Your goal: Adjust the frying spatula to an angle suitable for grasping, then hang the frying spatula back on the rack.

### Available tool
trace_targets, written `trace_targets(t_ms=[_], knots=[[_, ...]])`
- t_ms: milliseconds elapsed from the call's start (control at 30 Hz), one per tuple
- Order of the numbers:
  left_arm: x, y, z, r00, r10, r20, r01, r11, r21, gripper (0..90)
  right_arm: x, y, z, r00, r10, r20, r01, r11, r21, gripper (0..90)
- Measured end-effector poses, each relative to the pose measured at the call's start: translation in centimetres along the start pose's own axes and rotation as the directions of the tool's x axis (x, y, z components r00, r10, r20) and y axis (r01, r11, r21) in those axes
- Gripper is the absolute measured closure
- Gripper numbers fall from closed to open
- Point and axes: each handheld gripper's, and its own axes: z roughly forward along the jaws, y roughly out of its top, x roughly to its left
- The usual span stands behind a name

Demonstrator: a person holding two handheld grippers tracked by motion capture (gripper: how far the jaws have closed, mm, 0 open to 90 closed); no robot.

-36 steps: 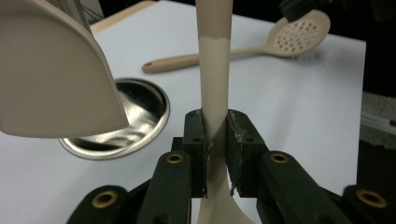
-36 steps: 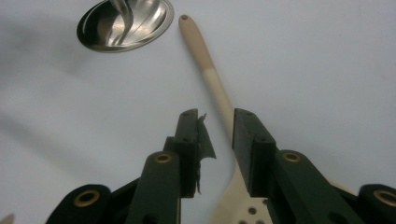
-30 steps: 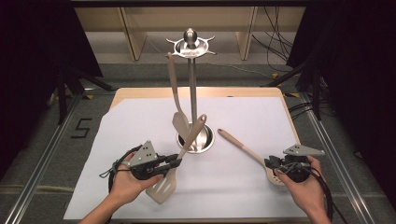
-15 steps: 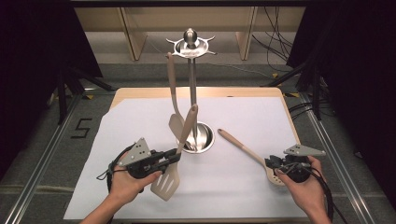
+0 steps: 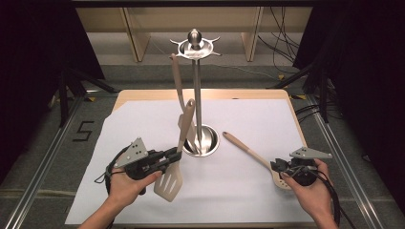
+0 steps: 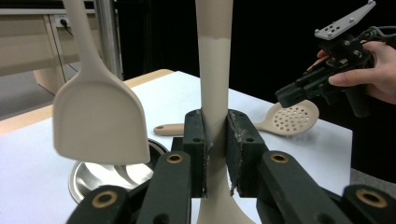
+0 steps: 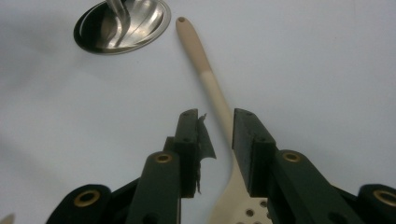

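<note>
My left gripper (image 5: 176,155) is shut on the handle of a beige slotted spatula (image 5: 169,183), which it holds steeply tilted with the blade low and the handle tip beside the pole. In the left gripper view both pads of my left gripper (image 6: 215,126) press the handle of that slotted spatula (image 6: 214,56). A second beige spatula (image 5: 176,81) hangs from the chrome utensil stand (image 5: 197,95). A perforated beige spoon (image 5: 246,150) lies on the paper. My right gripper (image 5: 277,166) hovers open over its neck. In the right gripper view the spoon's handle (image 7: 201,56) runs under the gap of my right gripper (image 7: 217,126).
The stand's round steel base (image 5: 210,140) sits mid-table on a white sheet (image 5: 248,119) over a wooden top (image 5: 143,94). The hanging spatula's blade (image 6: 100,121) is close to the left of my held handle. Wooden shelves and cables lie beyond the table.
The slotted spatula's handle has swung more upright, its tip rising and shifting left beside the pole, and the left hand has eased left. The right hand and the spoon have stayed still.
</note>
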Motion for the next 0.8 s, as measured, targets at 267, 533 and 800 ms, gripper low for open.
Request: trace_targets(t_ms=[267,533,800], knots=[[0.0,0.4,-0.1,0.9999,0.014,-0.008,-0.015,0.9998,-0.012,78.0,-0.1,0.0,-0.2,0.9996,-0.024,0.011,0.025,1.0,-0.015,72.2],[-0.1,0.9,-0.2,0.9995,0.016,-0.028,-0.017,0.9994,-0.03,77.9,0.4,0.5,-0.2,0.9999,-0.011,-0.009,0.011,1.0,-0.028,71.7],[-0.7,1.3,0.4,0.9986,0.032,-0.041,-0.034,0.9988,-0.034,77.9,3.3,2.1,-1.0,0.9938,-0.066,-0.09,0.052,0.988,-0.143,70.5]])
